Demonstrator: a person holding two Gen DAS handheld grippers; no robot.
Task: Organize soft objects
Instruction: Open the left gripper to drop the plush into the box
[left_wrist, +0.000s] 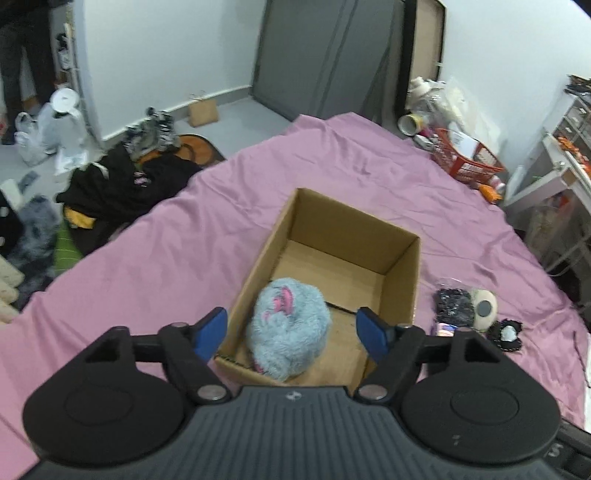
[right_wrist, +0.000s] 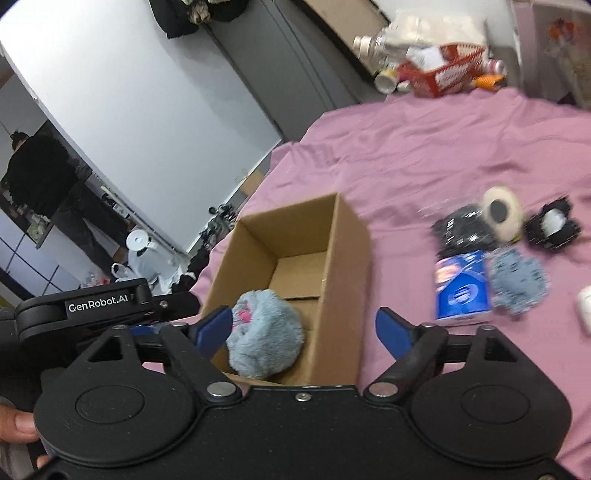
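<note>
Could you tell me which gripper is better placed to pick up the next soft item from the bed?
Right, probably: the right gripper is open and nearer the grey fuzzy item lying right of the box; the left gripper hangs over the box.

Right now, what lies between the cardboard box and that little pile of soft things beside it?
Only bare pink sheet separates the cardboard box from the pile, seen best in the right wrist view.
</note>
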